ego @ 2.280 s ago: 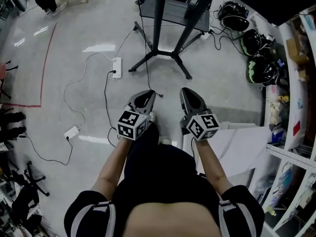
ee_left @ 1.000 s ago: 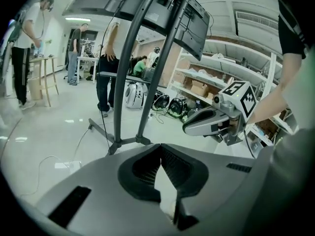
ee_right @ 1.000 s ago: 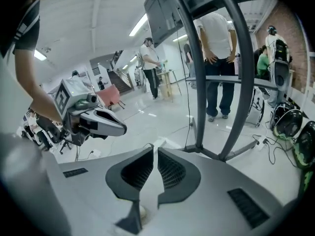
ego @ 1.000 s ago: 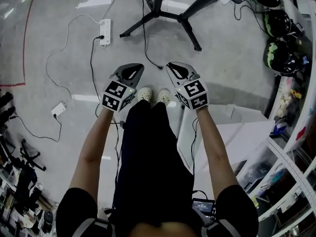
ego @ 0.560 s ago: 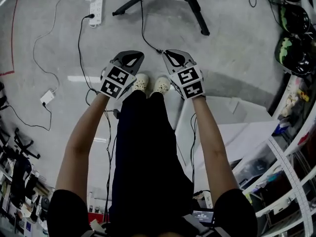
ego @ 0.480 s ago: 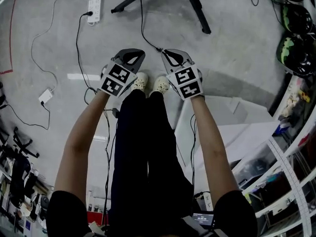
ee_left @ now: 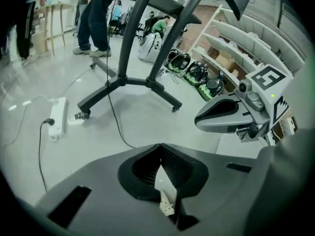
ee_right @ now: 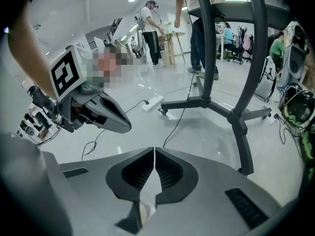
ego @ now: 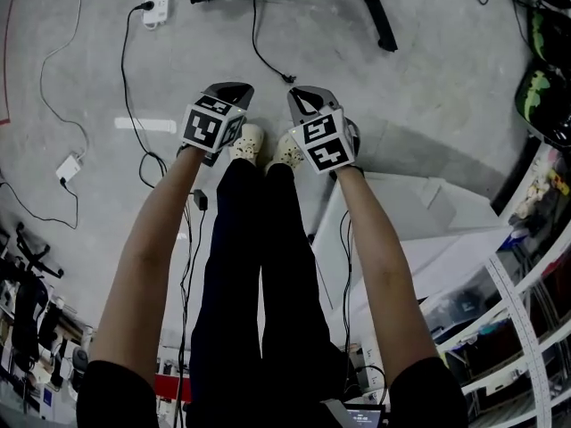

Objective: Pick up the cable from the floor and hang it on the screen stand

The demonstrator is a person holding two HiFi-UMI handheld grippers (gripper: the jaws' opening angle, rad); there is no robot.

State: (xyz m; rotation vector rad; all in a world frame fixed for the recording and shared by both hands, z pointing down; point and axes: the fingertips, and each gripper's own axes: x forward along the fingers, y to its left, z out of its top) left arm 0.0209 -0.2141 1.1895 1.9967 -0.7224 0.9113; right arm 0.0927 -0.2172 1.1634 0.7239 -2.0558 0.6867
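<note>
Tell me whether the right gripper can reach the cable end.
Probably yes: the cable end lies ahead of the right gripper, nothing between. Its shut jaws must open first.

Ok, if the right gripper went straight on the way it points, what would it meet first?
Most likely the black cable on the floor, which runs out just past the shut tips of the right gripper. Depth is unclear, so it could land on bare floor beside it.

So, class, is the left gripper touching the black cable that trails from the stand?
Apart. The head view shows bare floor between the left gripper and the black cable. Its jaws are shut, empty.
</note>
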